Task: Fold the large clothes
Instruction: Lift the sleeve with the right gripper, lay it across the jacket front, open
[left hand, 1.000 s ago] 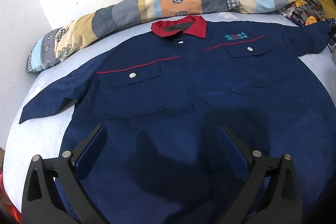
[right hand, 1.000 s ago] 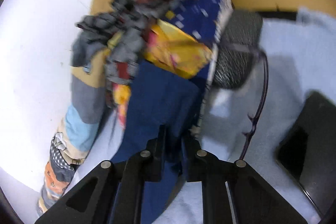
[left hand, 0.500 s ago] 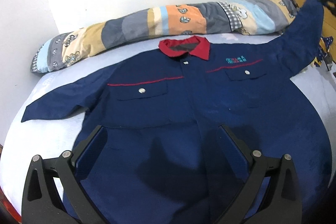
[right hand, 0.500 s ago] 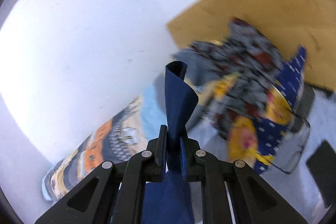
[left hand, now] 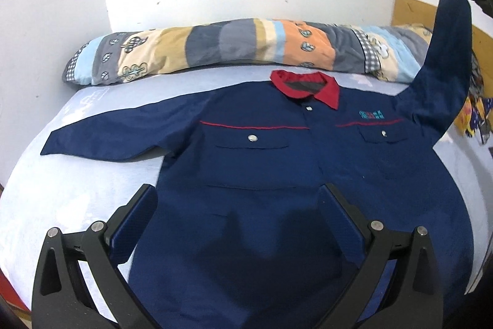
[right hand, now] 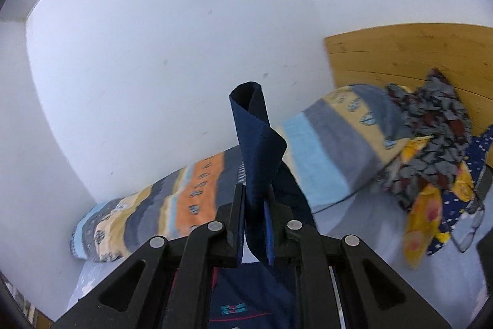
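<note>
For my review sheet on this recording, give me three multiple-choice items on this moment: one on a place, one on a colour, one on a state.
1. Where does the patchwork bolster lie?
A. along the wall beyond the shirt's collar
B. on top of the shirt
C. on the floor

2. What colour is the collar of the navy shirt?
A. white
B. red
C. yellow

3. In what state is the sleeve in the right hand-held gripper?
A. lying flat on the bed
B. tucked under the shirt
C. pinched between the jaws and lifted off the bed

Answers:
1 A, it stretches against the white wall past the collar.
2 B, the collar is red against the navy cloth.
3 C, the cuff stands above the closed jaws, and the left wrist view shows that sleeve raised.
</note>
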Motion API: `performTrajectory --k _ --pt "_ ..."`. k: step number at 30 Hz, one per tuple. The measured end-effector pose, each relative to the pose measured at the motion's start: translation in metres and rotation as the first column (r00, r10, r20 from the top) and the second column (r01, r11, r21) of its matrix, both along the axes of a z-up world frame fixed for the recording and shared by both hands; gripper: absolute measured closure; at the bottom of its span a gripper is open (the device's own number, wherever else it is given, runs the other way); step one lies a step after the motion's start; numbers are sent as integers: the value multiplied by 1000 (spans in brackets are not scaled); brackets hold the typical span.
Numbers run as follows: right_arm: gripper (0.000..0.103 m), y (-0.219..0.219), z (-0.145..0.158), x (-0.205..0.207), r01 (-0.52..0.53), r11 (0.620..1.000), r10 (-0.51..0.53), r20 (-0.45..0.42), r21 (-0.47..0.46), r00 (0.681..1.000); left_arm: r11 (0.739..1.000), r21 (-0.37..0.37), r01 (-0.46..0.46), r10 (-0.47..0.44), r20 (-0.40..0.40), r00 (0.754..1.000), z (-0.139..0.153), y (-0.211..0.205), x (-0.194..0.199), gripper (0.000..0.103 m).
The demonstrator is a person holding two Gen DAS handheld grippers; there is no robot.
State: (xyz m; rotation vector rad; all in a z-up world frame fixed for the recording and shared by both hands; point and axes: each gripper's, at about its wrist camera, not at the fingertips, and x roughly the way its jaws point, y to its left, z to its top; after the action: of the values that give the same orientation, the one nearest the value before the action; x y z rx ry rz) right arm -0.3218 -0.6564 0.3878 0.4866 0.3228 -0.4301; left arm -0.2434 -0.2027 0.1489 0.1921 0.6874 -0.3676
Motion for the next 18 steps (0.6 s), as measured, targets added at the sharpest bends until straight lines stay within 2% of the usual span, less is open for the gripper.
performTrajectory --k 6,11,16,18 --pt "92 72 -6 51 -125 992 124 -39 -26 992 999 -25 -29 29 -2 1000 5 26 5 0" --pt "92 153 -29 101 -270 963 268 -76 -21 960 996 -61 -63 63 -8 998 9 49 9 0" --pt "92 254 -104 151 -431 902 427 -175 17 887 992 -82 -90 90 -15 996 9 67 13 0" --pt "92 301 -155 167 -494 867 494 -246 64 834 991 -91 -100 99 -19 995 9 71 15 0"
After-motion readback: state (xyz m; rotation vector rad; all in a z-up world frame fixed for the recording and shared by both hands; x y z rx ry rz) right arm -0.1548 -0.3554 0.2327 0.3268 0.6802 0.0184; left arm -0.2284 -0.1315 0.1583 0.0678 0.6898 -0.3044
